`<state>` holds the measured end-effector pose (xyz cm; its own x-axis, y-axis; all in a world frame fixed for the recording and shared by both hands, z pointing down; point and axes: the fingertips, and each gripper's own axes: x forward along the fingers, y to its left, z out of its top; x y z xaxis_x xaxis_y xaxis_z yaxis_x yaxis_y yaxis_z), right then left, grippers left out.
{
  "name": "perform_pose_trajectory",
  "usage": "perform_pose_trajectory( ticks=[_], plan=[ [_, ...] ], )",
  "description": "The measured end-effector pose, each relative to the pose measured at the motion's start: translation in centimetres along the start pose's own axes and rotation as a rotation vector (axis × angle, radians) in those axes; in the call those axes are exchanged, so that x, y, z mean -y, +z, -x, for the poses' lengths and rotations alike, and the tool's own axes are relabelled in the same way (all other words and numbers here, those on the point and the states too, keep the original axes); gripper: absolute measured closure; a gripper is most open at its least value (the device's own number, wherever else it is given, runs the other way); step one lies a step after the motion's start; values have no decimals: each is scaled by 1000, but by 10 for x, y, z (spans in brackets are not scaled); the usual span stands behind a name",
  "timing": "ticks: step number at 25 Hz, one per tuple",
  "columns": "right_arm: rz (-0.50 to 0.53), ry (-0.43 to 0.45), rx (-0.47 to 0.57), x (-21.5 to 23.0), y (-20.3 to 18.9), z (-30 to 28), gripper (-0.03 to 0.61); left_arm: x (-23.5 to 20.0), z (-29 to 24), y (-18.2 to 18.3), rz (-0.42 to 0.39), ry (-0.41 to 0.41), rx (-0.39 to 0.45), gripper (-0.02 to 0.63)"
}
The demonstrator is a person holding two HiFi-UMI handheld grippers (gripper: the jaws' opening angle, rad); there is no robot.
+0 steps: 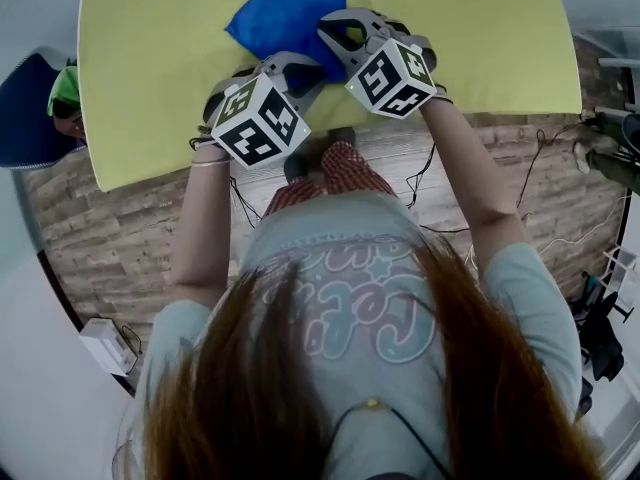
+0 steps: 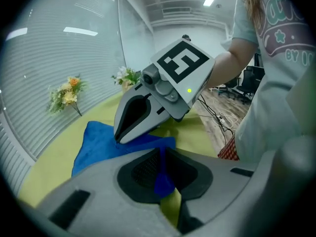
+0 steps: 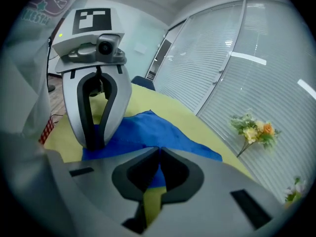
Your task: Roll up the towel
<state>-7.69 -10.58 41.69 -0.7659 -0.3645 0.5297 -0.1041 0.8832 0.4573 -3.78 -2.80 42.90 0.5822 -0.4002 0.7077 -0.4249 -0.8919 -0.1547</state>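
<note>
A blue towel (image 1: 290, 8) lies spread on the yellow table (image 1: 150, 68), partly bunched at its near side. My left gripper (image 1: 310, 68) is at the towel's near corner. In the left gripper view my left gripper (image 2: 160, 149) is shut, with a strip of the blue towel (image 2: 98, 142) pinched between its pads. My right gripper (image 1: 332, 30) sits just to the right, its tips down on the cloth. In the right gripper view my right gripper (image 3: 159, 149) is shut over the towel (image 3: 153, 127); no cloth shows between its pads. The two grippers are close together.
Artificial flowers (image 3: 254, 127) lie at the table's far side, beside a window with blinds. A person in a green cap (image 1: 65, 93) sits off the table's left end. Cables (image 1: 440, 198) trail over the wooden floor near the table's front edge.
</note>
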Motion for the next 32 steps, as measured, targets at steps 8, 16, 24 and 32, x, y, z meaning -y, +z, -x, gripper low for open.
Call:
perform_pose_trajectory(
  ticks=[8, 16, 24, 32],
  plan=[
    [-49, -93, -67, 27, -17, 6, 480, -1, -6, -5, 20, 0, -20, 586],
    [209, 249, 155, -64, 30, 59, 475, -4, -5, -14, -6, -19, -29, 586],
    [230, 389, 15, -87, -4, 49, 454, -3, -7, -11, -30, -36, -39, 586],
    [103, 413, 51, -89, -12, 50, 499, -8, 6, -20, 59, -60, 3, 584]
  ],
)
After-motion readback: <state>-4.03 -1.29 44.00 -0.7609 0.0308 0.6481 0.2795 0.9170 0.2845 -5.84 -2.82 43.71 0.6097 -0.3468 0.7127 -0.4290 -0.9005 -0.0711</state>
